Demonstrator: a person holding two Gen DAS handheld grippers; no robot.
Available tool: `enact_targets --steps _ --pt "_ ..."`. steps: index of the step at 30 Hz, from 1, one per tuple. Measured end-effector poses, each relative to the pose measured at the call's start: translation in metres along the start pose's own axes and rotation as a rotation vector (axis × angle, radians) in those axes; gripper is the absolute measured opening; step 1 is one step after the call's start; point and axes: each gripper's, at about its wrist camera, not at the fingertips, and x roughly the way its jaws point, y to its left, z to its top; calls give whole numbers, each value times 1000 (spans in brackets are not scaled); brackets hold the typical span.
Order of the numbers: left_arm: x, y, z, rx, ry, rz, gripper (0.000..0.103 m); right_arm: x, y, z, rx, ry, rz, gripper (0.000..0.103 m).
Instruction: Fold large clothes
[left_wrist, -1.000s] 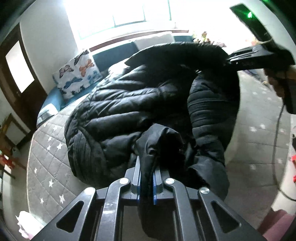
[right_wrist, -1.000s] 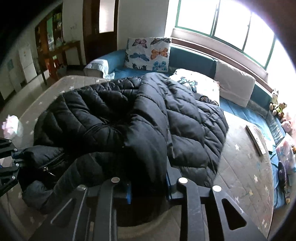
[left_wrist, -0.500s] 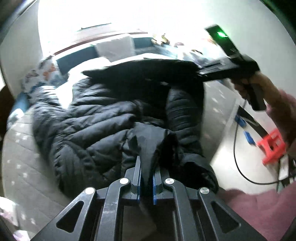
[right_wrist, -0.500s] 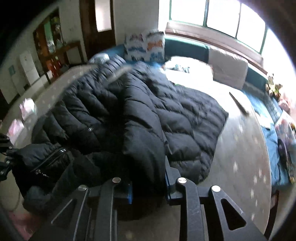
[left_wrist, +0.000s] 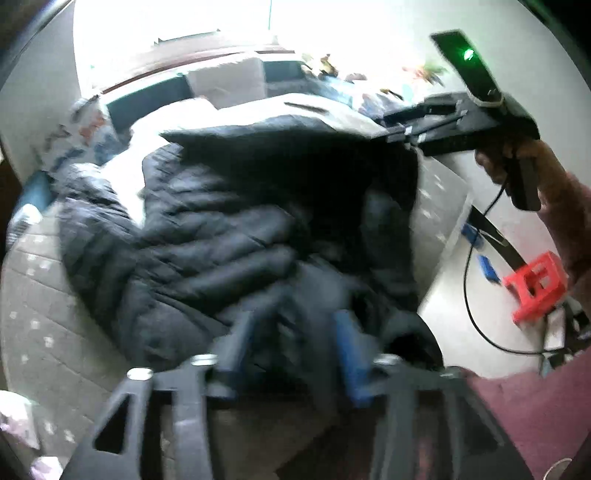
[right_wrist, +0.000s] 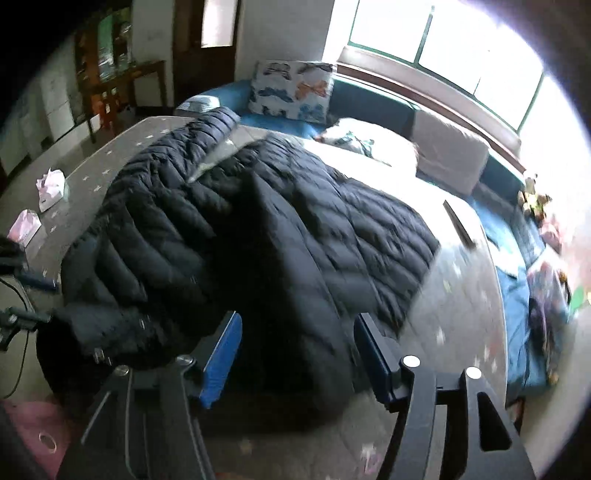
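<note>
A large black puffer jacket lies bunched on a grey star-patterned mattress. My left gripper is low over the jacket's near edge. Its jaws are opening, and the blurred blue pads stand apart with a loose fold between them, not pressed. In the right wrist view the jacket spreads away from my right gripper. Its jaws are opening too, with a thick fold lying between the blue pads but not gripped. A hand holds the right gripper at the jacket's far corner.
A butterfly pillow, a white pillow and a grey cushion line the far side below the window. Tissue packs lie on the mattress at left. A red stool and a black cable are on the floor.
Both grippers were shut on folds of the jacket; now both sets of jaws stand apart and the fabric has slipped free. Both hands have shifted sideways along the jacket's edge.
</note>
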Motion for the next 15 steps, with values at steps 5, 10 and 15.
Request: enact_targets --steps 5,10,15 --pt "-30 42 22 -68 -96 84 83 43 29 38 -98 23 4 69" --pt "-32 127 50 -217 -122 218 86 94 56 69 -171 46 -88 69" --pt "-6 237 70 -406 -92 329 86 138 49 84 -187 86 -213 69"
